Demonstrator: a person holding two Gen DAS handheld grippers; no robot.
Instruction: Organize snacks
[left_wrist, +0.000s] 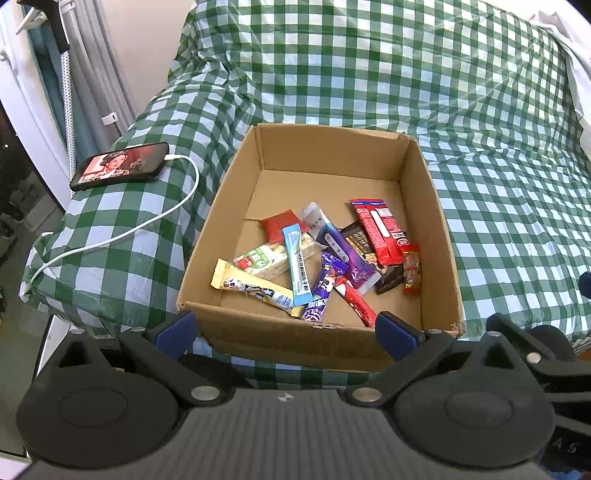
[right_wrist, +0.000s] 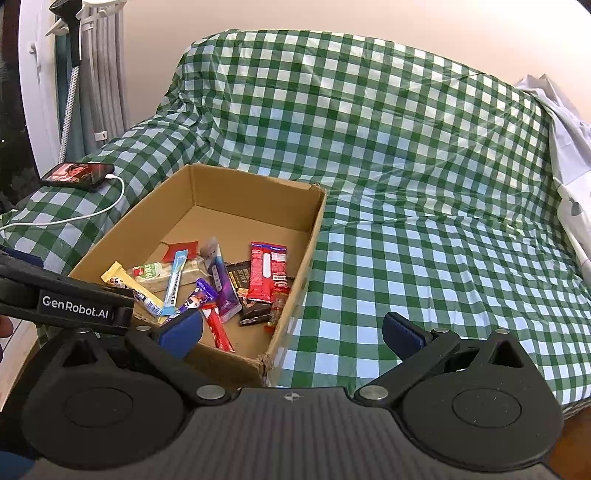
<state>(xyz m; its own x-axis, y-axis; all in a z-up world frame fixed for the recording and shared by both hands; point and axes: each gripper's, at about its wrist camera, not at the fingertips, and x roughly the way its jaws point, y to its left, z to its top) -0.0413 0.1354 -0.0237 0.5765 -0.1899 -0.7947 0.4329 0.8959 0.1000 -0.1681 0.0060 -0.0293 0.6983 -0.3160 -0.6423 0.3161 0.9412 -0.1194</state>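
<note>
An open cardboard box (left_wrist: 436, 206) sits on a green-checked cloth and shows in the right wrist view too (right_wrist: 314, 229). It holds several wrapped snacks: a red bar (left_wrist: 378, 230), a purple bar (left_wrist: 347, 256), a light blue stick (left_wrist: 297, 266), a yellow-ended bar (left_wrist: 251, 286). In the right wrist view the red bar (right_wrist: 266, 275) lies near the box's right wall. My left gripper (left_wrist: 286, 332) is open and empty, just in front of the box's near wall. My right gripper (right_wrist: 291, 332) is open and empty, over the box's near right corner.
A phone (left_wrist: 120, 167) with a lit screen lies on the cloth left of the box, with a white charging cable (left_wrist: 147, 221) trailing to the left. The checked cloth (right_wrist: 443, 221) covers a couch-like seat and back. White fabric (right_wrist: 569, 147) lies at the far right.
</note>
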